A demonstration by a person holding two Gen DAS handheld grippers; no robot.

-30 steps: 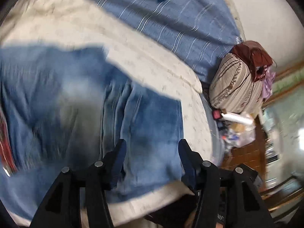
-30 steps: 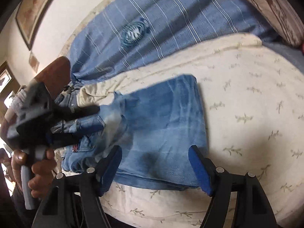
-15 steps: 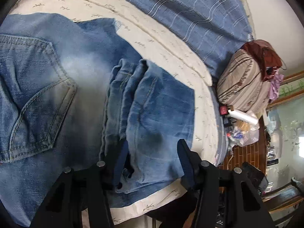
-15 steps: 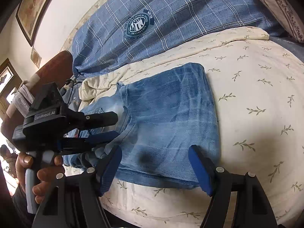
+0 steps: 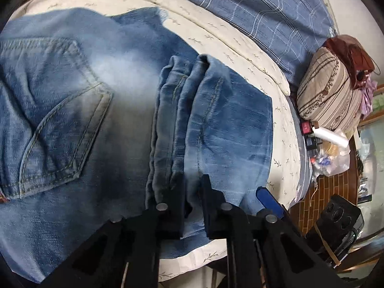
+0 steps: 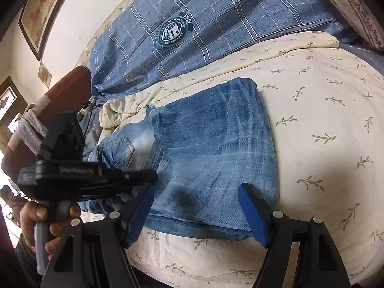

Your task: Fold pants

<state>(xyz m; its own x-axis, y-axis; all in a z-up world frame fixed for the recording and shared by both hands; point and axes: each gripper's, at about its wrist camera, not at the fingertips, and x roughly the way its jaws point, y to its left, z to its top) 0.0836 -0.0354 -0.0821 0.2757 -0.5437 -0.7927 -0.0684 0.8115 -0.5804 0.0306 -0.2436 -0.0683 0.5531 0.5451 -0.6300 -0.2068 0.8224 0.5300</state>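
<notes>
Blue jeans [image 5: 228, 124] lie folded on the cream leaf-print bedspread [image 5: 280, 120], back pocket [image 5: 62, 120] to the left. My left gripper [image 5: 192, 182] is shut on the bunched stack of leg hems [image 5: 177, 110] at the near edge of the fold. In the right wrist view the same jeans [image 6: 216, 144] lie in front of my right gripper [image 6: 196, 204]. Its blue pads [image 6: 252, 211] stand open, straddling the near edge of the fold without pressing it. The left gripper [image 6: 144, 176], held by a hand [image 6: 48, 218], bites the denim at the left.
A blue plaid blanket [image 6: 204, 24] covers the far side of the bed. A striped pillow [image 5: 328, 88] and a brown bag [image 5: 348, 52] sit at the right end, with clutter on the brick-pattern floor [image 5: 331, 151]. A dark headboard [image 6: 64, 91] and a framed picture [image 6: 40, 12] are at the left.
The left gripper came down onto the jeans and its jaws closed on the bunched hems. The right gripper stayed open in place over the fold's near edge.
</notes>
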